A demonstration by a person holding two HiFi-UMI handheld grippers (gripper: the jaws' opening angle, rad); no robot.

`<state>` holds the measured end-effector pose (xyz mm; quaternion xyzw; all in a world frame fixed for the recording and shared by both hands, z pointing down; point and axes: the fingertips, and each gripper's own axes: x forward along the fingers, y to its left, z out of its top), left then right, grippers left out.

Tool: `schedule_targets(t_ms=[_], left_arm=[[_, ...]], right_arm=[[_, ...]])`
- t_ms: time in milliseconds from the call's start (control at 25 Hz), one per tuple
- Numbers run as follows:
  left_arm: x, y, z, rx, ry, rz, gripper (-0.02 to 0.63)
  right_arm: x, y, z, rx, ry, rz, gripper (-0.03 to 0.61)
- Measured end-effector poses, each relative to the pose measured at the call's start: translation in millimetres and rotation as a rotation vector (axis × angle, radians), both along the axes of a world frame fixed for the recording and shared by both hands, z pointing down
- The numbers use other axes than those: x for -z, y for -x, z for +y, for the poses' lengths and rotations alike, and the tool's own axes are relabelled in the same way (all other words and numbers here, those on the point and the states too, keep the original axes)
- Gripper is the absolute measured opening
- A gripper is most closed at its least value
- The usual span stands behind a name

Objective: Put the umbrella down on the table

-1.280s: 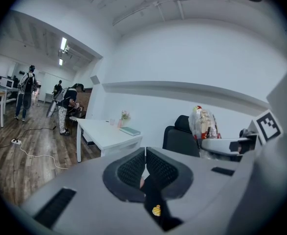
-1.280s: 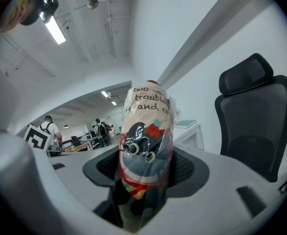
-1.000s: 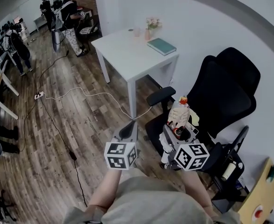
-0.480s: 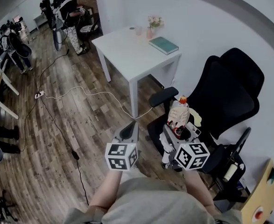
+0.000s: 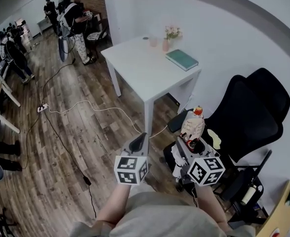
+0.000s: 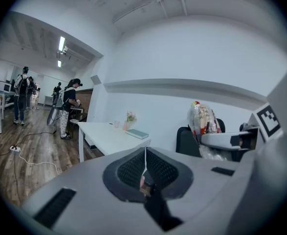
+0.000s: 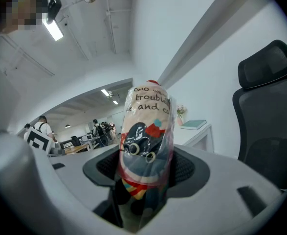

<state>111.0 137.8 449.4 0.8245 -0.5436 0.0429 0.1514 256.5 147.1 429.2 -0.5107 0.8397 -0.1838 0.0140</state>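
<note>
A folded umbrella [image 5: 192, 125] in a clear sleeve with a cartoon print stands upright between the jaws of my right gripper [image 5: 189, 142], which is shut on its lower part. In the right gripper view the umbrella [image 7: 145, 146] fills the middle above that gripper [image 7: 143, 180]. My left gripper [image 5: 139, 142] is held beside it, shut and empty, with its pads meeting at a thin seam [image 6: 144, 173]. The white table [image 5: 140, 68] stands ahead, beyond both grippers.
A teal book [image 5: 182, 59] and a small vase of flowers [image 5: 170, 36] lie at the table's far side by the wall. A black office chair [image 5: 248, 117] stands just right of the grippers. A white cable [image 5: 85, 105] runs over the wooden floor. People [image 5: 73, 19] stand far back.
Both grippers, with the umbrella still held, have been carried forward toward the white table. The chair has slid toward the right of the view.
</note>
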Motion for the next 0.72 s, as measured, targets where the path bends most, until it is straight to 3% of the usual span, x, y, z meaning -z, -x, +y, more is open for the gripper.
schedule_targets(t_ms=[720], left_arm=[[1.8, 110.0, -162.0, -0.022, 0.032, -0.003, 0.009]], right_arm=[[8.3, 99.2, -163.5, -0.047, 0.010, -0.036, 0.262]])
